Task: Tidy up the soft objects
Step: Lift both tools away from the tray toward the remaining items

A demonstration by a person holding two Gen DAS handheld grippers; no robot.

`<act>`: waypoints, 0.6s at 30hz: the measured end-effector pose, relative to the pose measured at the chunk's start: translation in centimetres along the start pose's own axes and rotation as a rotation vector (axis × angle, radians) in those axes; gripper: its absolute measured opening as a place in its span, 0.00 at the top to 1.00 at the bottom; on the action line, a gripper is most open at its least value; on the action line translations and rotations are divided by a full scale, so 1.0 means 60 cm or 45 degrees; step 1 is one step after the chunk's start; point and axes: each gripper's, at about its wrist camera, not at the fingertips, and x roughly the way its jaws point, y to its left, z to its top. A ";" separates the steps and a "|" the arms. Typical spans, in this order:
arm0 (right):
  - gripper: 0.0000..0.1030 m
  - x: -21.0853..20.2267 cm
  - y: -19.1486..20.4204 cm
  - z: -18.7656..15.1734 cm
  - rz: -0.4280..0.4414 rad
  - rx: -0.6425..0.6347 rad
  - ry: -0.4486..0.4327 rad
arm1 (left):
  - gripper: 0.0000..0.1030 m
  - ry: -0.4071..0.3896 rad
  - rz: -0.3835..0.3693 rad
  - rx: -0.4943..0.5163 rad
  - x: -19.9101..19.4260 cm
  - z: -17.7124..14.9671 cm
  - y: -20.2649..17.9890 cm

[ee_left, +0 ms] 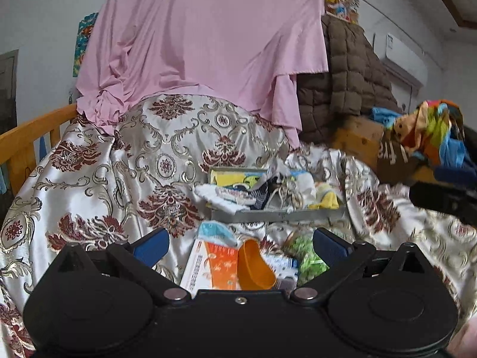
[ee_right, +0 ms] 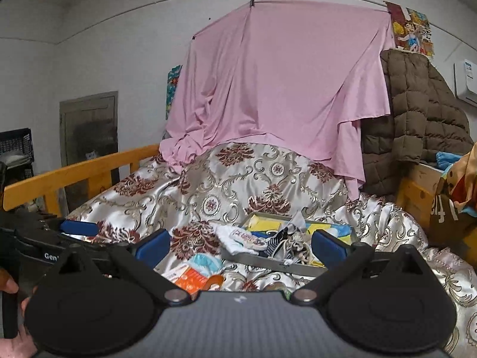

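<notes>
Left to right: the left tool (ee_left: 241, 243) hangs wide open and empty over loose items on the brocade bedspread (ee_left: 89, 164), an orange scoop (ee_left: 255, 268) and an orange-white carton (ee_left: 208, 265), ready to pick. Beyond, the grey tray (ee_left: 277, 214) holds the soft things, what look like socks (ee_left: 262, 197), gathered for sorting. The right tool (ee_right: 241, 243) is likewise spread, gripping nothing, facing that tray.
</notes>
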 end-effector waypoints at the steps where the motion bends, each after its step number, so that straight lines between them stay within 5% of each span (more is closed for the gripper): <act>1: 0.00 0.000 0.002 -0.004 0.003 -0.002 0.004 | 0.01 0.003 0.000 0.003 0.000 -0.005 0.001; 18: 0.00 0.025 0.025 -0.076 0.023 -0.045 0.109 | 0.01 0.105 0.055 0.015 0.022 -0.070 0.028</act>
